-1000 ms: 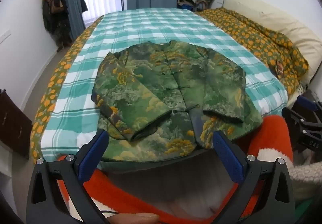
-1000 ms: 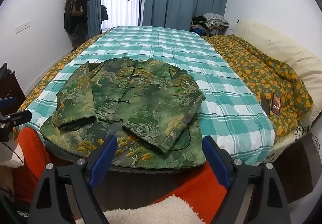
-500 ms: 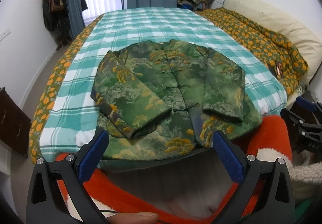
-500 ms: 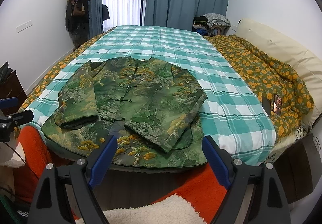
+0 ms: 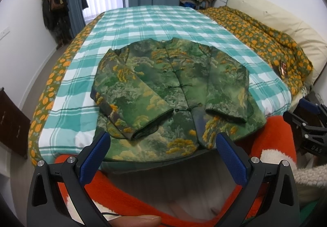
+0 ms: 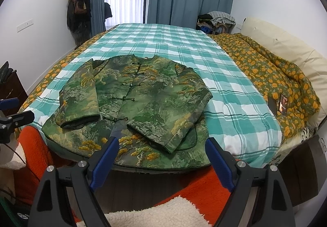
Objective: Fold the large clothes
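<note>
One jacket (image 5: 171,92), one checked blanket (image 5: 155,22), one floral quilt (image 5: 265,39), two grippers (image 5: 161,141).

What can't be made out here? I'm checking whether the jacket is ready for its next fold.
- Jacket back and lining: face-up in both views, underside hidden by the garment itself.
- Hem: drapes over the bed edge; the right claw fingers cover parts.
- Chest beneath the folded sleeves: covered in both views.
- Small card on the orange quilt: too small to read.
- Left claw: open, empty; hem partly behind it.
</note>
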The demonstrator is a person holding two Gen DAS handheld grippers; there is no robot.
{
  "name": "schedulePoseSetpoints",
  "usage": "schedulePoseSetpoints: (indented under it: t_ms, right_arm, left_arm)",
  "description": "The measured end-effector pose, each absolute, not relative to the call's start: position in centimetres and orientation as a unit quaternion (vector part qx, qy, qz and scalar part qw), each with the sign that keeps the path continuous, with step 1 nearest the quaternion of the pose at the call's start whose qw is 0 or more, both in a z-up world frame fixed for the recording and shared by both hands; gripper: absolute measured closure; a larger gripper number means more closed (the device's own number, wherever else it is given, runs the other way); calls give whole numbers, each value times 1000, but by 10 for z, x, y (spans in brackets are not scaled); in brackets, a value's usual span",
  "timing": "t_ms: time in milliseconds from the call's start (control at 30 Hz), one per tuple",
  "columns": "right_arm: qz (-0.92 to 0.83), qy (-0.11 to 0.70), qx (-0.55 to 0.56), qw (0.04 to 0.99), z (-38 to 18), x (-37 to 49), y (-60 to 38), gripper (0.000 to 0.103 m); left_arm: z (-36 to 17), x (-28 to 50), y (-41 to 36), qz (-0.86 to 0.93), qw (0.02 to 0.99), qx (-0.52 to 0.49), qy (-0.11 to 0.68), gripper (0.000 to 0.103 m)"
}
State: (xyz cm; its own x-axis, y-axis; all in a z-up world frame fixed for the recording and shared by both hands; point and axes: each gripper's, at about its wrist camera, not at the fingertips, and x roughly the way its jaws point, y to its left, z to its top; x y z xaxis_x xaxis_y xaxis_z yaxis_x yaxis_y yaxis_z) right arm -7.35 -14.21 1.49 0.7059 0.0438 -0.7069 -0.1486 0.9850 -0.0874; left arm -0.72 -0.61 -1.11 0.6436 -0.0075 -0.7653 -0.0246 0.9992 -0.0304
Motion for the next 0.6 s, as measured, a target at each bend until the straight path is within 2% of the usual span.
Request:
schedulePoseSetpoints:
  t_ms: [600]
  right_arm:
    - [53, 382, -69, 920, 13, -73, -141, 15]
  left_arm:
    - [-20, -10, -12, 4, 906, -20, 423, 0]
